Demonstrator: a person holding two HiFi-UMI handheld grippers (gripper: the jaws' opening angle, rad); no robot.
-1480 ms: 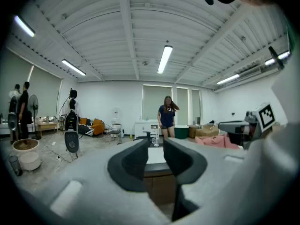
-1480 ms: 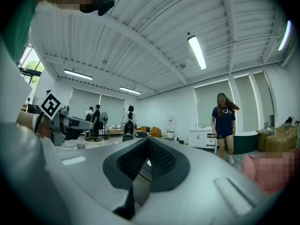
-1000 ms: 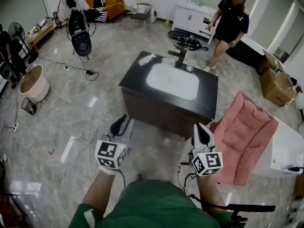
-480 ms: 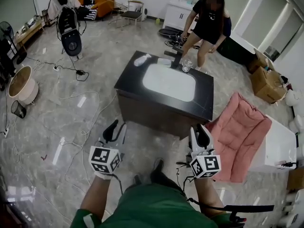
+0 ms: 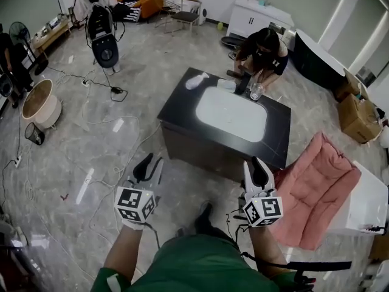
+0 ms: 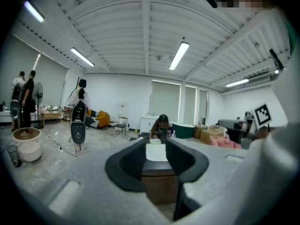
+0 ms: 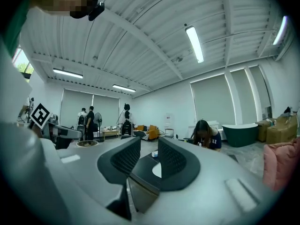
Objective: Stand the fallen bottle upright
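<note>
A clear plastic bottle (image 5: 196,81) lies on its side at the far left corner of a black counter (image 5: 182,111) with a white sink basin (image 5: 231,114). In the right gripper view, the bottle (image 7: 154,153) shows small and far off between the jaws. A glass (image 5: 256,91) stands by the dark faucet (image 5: 242,78). My left gripper (image 5: 149,166) (image 6: 157,149) and right gripper (image 5: 255,169) (image 7: 149,156) hover over the floor, well short of the counter's near side. Both are open with nothing between their fingers.
A person (image 5: 262,50) crouches at the counter's far side, hands near the faucet. A pink cushion (image 5: 319,190) and a white unit (image 5: 368,199) lie to the right. Cables (image 5: 115,132) run over the floor at left. A round basket (image 5: 39,105) and cardboard boxes (image 5: 358,111) stand further out.
The person behind the counter has gone from standing to crouching at its far edge. Both grippers' jaws have parted, and the grippers sit slightly lower in the head view.
</note>
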